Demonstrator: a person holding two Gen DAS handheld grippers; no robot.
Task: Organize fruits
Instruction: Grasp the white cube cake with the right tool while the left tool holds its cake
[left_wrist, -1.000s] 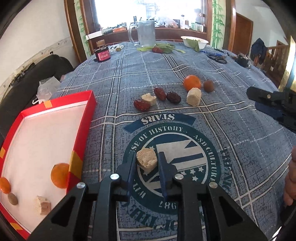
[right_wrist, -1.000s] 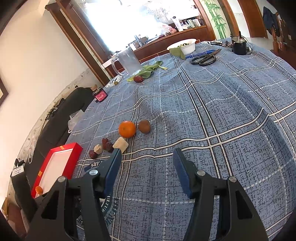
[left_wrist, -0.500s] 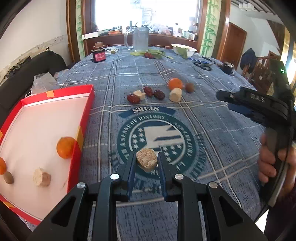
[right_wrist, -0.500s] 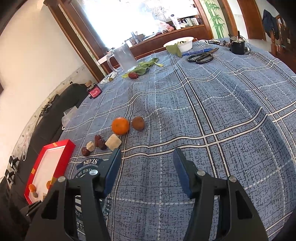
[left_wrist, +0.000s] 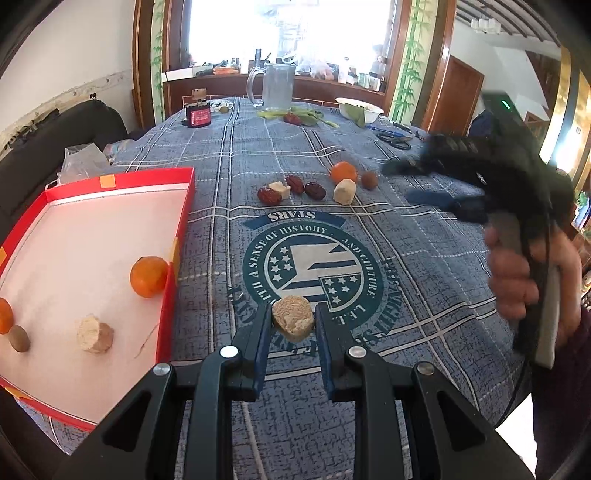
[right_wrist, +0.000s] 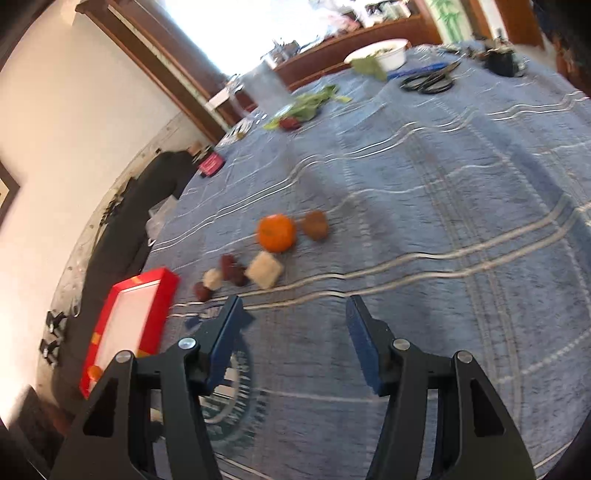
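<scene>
My left gripper (left_wrist: 292, 321) is shut on a beige crumbly chunk (left_wrist: 293, 322), held above the blue tablecloth right of the red tray (left_wrist: 183, 206). The tray holds an orange (left_wrist: 149, 271), a beige chunk (left_wrist: 94, 333), a small brown fruit (left_wrist: 18, 337) and another orange at its left edge. On the cloth farther off lie three red dates (left_wrist: 268, 195), two beige chunks (left_wrist: 345, 191), an orange (left_wrist: 343, 172) and a brown fruit (left_wrist: 369, 180). My right gripper (right_wrist: 295, 325) is open and empty, above the cloth near that group (right_wrist: 277, 232).
At the far end stand a glass pitcher (left_wrist: 275, 85), a white bowl (left_wrist: 360, 108), green leaves, scissors (right_wrist: 428, 82) and a small red box (left_wrist: 198, 115). A dark sofa lies left of the table. A hand holds the right gripper (left_wrist: 480, 177).
My left gripper has lifted and drawn back with the chunk, so the tray shows more fully. My right gripper has swung in toward the fruit group and its view is blurred.
</scene>
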